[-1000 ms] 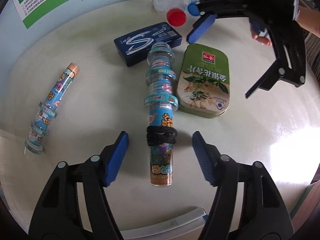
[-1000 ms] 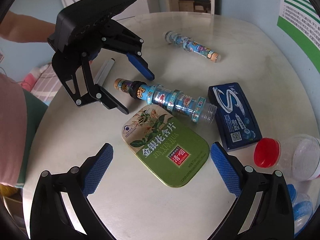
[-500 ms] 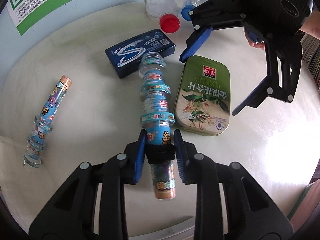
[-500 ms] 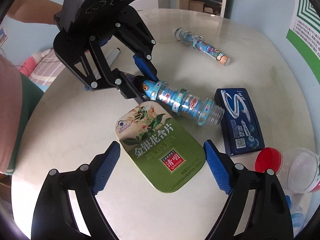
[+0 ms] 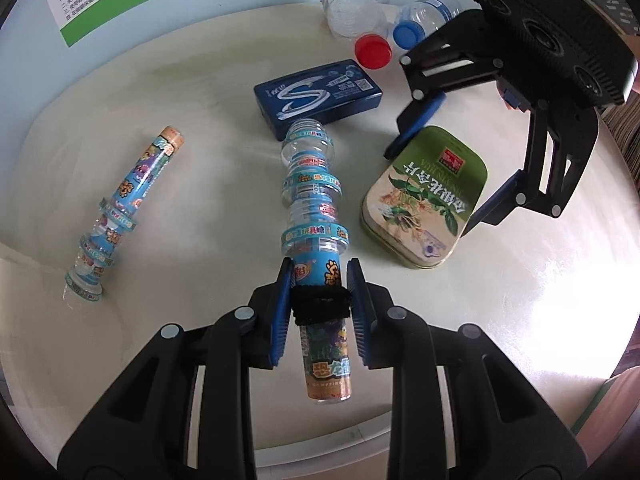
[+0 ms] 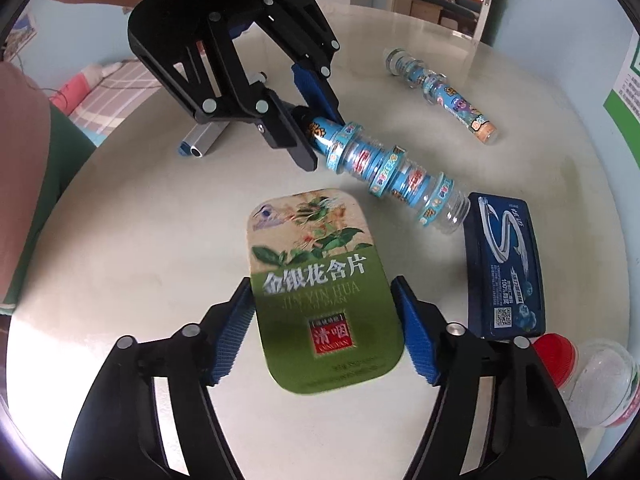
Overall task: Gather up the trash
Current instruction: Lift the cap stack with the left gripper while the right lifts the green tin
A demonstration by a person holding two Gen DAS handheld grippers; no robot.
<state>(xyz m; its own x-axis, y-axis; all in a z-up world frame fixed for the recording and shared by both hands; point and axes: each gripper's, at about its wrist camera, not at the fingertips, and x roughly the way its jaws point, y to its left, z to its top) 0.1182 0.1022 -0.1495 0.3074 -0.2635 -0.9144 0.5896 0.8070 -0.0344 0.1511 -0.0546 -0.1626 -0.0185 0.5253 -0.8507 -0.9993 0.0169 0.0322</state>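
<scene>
The left hand-held gripper (image 5: 320, 304) is clamped on the long, clear ribbed plastic tube with blue cartoon labels (image 5: 316, 216), its blue pads squeezing the narrow end at a black band while the rest of the tube lies on the pale round tabletop (image 5: 180, 92). The right hand-held gripper (image 6: 326, 332) straddles the flat green metal lozenge tin with rounded corners (image 6: 320, 288); its jaws have just been closing, and the pads stand at the tin's long sides, though whether they press yet cannot be told. Risk, as I judge it: the tube is held far from its middle, so on lifting, the heavy ribbed end may droop, swing and knock the dark blue rectangular gum box (image 5: 318, 94) its tip nearly touches. The tin is low and smooth-edged, so the pads could slide up off its rim. Around them, a second labelled clear tube (image 5: 124, 212) lies well apart, and two clear plastic bottles, one with a red cap (image 5: 373, 51), one with a blue cap (image 5: 406, 34), lie beyond the gum box. A small silver-and-blue cylinder (image 6: 200, 144) lies behind the left hand-held gripper.
</scene>
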